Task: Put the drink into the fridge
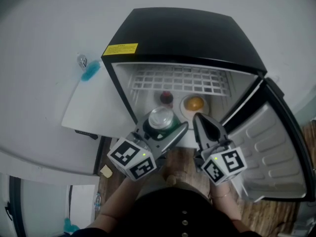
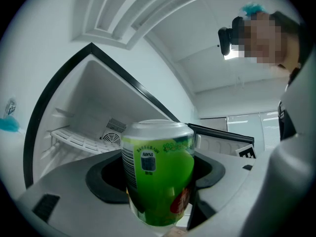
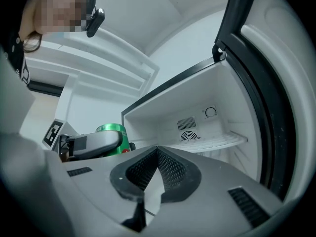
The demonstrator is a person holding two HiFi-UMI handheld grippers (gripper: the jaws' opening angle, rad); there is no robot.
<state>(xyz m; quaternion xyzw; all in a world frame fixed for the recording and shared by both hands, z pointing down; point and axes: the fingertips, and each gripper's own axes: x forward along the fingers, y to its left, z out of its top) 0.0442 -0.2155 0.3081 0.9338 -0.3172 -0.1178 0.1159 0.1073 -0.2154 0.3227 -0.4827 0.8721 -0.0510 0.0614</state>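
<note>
Plainly, the left claw (image 1: 165, 126) is gripping a green can (image 1: 161, 117), its two jaws pressing on opposite sides of the can's body. The can is standing upright, its silver top facing the head camera. In the left gripper view the can (image 2: 158, 181) is filling the gap between the dark pads, with the white inside of the fridge (image 2: 74, 112) showing behind it. The can is hanging just at the fridge's open mouth and is not resting on anything visible. Just beside it, the right claw (image 3: 157, 152) is holding nothing, its jaws meeting at their tips, and it is pointing into the same opening. Each claw is carrying a marker cube (image 1: 132, 159) at its near end. Beyond them, the black fridge (image 1: 187, 33) is standing with its door (image 1: 276, 152) swung wide to the right. A white wire shelf (image 1: 177, 80) is spanning the upper part of the compartment. Below it, a dark red round thing (image 1: 166, 98) is sitting beside an orange thing (image 1: 194, 103) on a pale dish (image 1: 183, 108). A yellow label (image 1: 120, 49) is sticking to the fridge's top front edge. A white surface (image 1: 94, 102) is lying to the left of the fridge, with a blue thing (image 1: 90, 72) near its far corner. Wood floor (image 1: 180, 159) is showing below the claws.
</note>
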